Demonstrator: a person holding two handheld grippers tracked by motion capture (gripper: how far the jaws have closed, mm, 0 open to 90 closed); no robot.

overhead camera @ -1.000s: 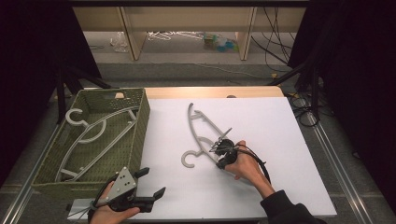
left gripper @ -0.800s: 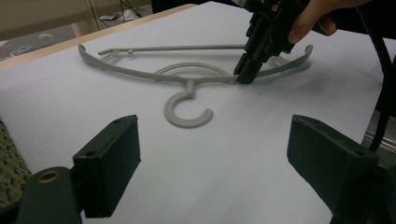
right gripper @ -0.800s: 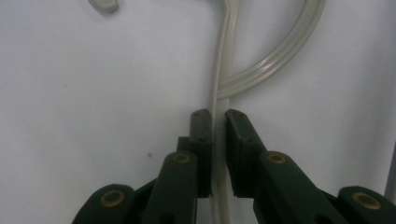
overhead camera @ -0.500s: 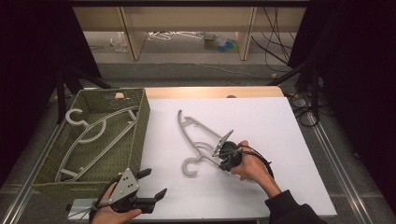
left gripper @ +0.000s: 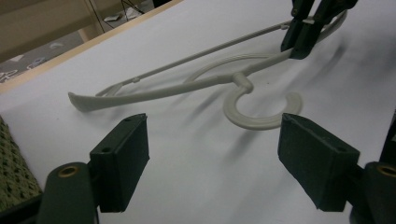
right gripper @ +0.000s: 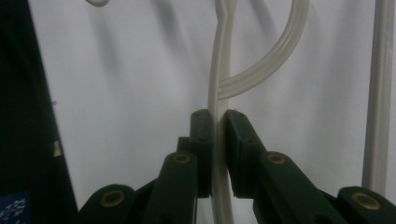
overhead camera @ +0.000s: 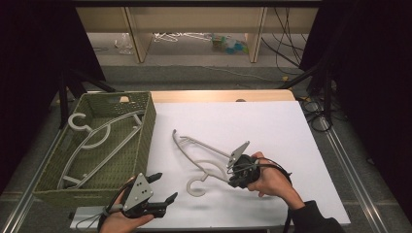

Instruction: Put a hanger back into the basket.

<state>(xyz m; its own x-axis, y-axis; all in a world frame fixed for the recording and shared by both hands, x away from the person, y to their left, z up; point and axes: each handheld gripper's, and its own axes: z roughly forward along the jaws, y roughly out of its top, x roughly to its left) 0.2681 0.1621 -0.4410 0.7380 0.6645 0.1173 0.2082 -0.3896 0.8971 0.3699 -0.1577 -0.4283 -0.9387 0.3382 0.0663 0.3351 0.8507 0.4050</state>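
Clamping a thin arm of the pale grey plastic clothes hanger point(right gripper: 219, 79), the right gripper point(right gripper: 217, 122) has both black jaws pressed flat against it from two sides. In the high view this right gripper point(overhead camera: 238, 174) sits in the person's right hand point(overhead camera: 270, 180) over the white table sheet point(overhead camera: 272, 126), near the front-right part. The hanger point(overhead camera: 204, 158) stretches from the jaws toward the left and the far side, and its round hook point(overhead camera: 196, 187) points toward the person. From these pictures I cannot tell whether the hanger touches the sheet or is a little above it.

The left gripper point(overhead camera: 161, 190) is held in the left hand point(overhead camera: 124, 218) at the front edge of the table, with its jaws wide apart and nothing between them. In the left gripper view the two pads point(left gripper: 122, 165) frame the hook point(left gripper: 261, 112), which lies farther off on the sheet, apart from them.

A green woven rectangular basket point(overhead camera: 145, 128) stands just beside the left edge of the sheet. Inside it lie other pale grey hangers point(overhead camera: 97, 141).
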